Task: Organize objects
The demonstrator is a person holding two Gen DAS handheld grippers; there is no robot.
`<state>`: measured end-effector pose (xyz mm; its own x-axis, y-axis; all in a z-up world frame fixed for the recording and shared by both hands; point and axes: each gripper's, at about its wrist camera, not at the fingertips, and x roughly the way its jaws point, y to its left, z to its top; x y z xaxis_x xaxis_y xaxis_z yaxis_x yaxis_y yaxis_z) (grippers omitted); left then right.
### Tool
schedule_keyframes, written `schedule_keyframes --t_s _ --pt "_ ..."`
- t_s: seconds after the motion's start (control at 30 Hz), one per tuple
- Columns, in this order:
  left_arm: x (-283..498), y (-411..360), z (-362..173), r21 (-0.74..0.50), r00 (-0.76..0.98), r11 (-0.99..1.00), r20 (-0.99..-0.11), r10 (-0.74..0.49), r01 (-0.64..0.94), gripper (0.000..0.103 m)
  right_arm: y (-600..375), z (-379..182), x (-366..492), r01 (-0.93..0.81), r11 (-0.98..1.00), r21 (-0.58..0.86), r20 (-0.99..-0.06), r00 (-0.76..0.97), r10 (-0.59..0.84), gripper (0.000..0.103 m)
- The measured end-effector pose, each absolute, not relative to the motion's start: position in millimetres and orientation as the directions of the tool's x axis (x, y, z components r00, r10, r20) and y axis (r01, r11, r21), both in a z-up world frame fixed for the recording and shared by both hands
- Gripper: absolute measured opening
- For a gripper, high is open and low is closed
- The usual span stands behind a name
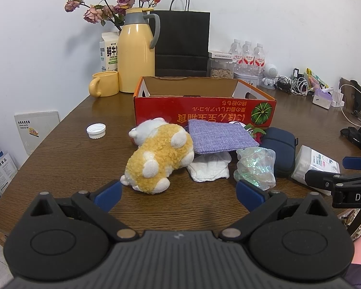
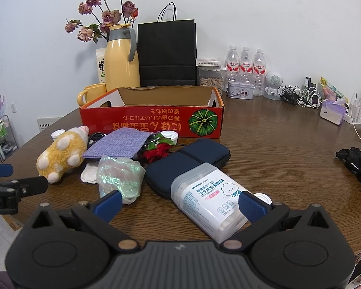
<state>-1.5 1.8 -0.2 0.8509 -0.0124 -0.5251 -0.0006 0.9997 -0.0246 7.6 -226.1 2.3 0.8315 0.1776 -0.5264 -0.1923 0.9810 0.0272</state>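
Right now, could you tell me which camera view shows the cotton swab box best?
The right wrist view: the cotton swab box lies large between the open right gripper, label readable. The left wrist view shows only its end at the right edge, partly behind that gripper.

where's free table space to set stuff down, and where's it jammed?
Bare wood: left of the plush toy around the white cap, and right of the navy case toward the cables. The red box looks empty. Crowded: the pile before the box and the back wall row.
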Motion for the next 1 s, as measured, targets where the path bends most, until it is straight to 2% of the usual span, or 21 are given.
schedule_keyframes --t_s 1.0 --pt "-1.3 3.2 1.8 -0.028 0.853 1.0 -0.522 -0.012 -0.003 0.103 -226.9 -0.8 8.9 -0.189 0.981 0.028 -0.529 0.83 0.175 0.103"
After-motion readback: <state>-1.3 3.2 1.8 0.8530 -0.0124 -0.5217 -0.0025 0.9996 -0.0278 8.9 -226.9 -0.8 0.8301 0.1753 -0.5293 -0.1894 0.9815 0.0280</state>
